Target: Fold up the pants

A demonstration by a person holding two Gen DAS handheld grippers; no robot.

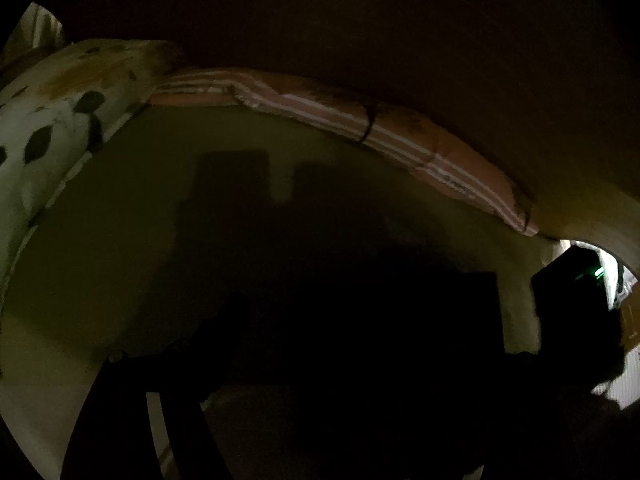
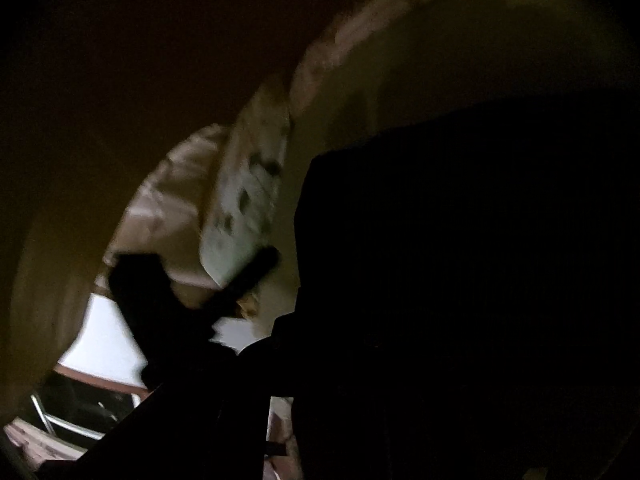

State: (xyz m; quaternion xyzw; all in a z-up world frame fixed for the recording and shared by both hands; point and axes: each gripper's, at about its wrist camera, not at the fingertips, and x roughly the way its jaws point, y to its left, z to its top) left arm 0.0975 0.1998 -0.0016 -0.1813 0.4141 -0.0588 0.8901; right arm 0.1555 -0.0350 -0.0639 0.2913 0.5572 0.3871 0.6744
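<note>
The scene is very dim. Dark pants (image 1: 360,320) lie as a black mass on a pale olive bed sheet (image 1: 240,132) in the lower middle of the left wrist view. In the right wrist view the pants (image 2: 460,280) fill the right half, hanging close to the lens. My left gripper's fingers (image 1: 180,420) show as dark bars at the bottom left; their tips merge with the dark cloth. My right gripper (image 2: 224,420) is a dark shape at the bottom, lost against the cloth. The other gripper (image 2: 160,300) shows as a dark silhouette at left.
A white pillow with dark spots (image 1: 48,128) lies at the left and a pink striped bolster (image 1: 400,136) runs along the bed's far edge. The spotted pillow (image 2: 248,200) also shows in the right wrist view, with a metal chair frame (image 2: 68,420) low at left.
</note>
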